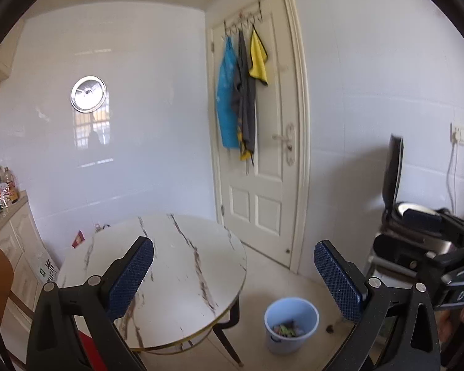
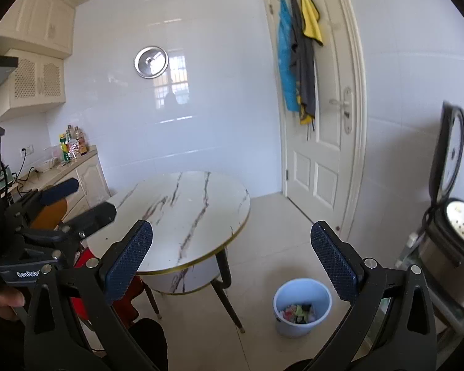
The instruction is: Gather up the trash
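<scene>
Pale blue bin (image 2: 302,306) — upright on the floor beside the table — holds colourful trash (image 2: 297,311).

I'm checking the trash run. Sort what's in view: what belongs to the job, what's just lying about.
Job:
bin, on the floor beside the table
trash inside it
left tool, open, empty
right tool, open, empty

Lying about:
table
rice cooker, lid up
cloths on the door
bottles on the counter

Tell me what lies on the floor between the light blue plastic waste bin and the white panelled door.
Only bare pale floor tiles between the light blue plastic waste bin and the white panelled door; the right wrist view shows it best.
</scene>
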The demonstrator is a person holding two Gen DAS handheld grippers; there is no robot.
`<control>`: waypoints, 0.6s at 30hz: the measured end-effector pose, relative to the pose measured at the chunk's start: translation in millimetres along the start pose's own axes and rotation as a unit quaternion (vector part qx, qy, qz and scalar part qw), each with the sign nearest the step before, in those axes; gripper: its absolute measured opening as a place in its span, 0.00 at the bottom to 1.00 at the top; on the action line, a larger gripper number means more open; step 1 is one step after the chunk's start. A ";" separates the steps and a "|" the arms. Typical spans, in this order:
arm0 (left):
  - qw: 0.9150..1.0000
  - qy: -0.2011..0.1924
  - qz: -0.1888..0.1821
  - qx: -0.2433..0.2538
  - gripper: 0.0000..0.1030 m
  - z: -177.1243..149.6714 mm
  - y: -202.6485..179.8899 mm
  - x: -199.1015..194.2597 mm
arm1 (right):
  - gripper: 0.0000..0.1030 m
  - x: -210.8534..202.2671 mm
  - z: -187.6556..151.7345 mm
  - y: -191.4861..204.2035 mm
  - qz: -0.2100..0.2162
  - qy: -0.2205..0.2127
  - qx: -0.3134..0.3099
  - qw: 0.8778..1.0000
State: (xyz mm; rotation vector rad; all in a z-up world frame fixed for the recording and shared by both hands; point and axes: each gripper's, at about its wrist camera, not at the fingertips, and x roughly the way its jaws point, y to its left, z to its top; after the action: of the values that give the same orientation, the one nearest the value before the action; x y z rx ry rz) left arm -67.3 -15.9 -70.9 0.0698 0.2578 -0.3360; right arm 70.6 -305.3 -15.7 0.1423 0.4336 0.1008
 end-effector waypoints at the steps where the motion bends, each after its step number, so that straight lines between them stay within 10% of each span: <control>1: 1.000 -0.007 0.004 -0.001 1.00 -1.6 0.6 -8.9 | 1.00 -5.2 1.5 5.1 -0.003 -0.006 -0.002 1.000; 18: 0.997 -0.048 0.065 0.011 1.00 -54.8 -28.9 -75.3 | 1.00 -31.9 -11.9 41.8 -0.009 -0.065 -0.003 0.998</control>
State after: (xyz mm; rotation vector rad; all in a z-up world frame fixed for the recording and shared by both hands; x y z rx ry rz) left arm -158.7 -13.2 -104.7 0.0906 0.1530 -0.2125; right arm 33.9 -266.8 -6.7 0.1385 0.3045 0.0737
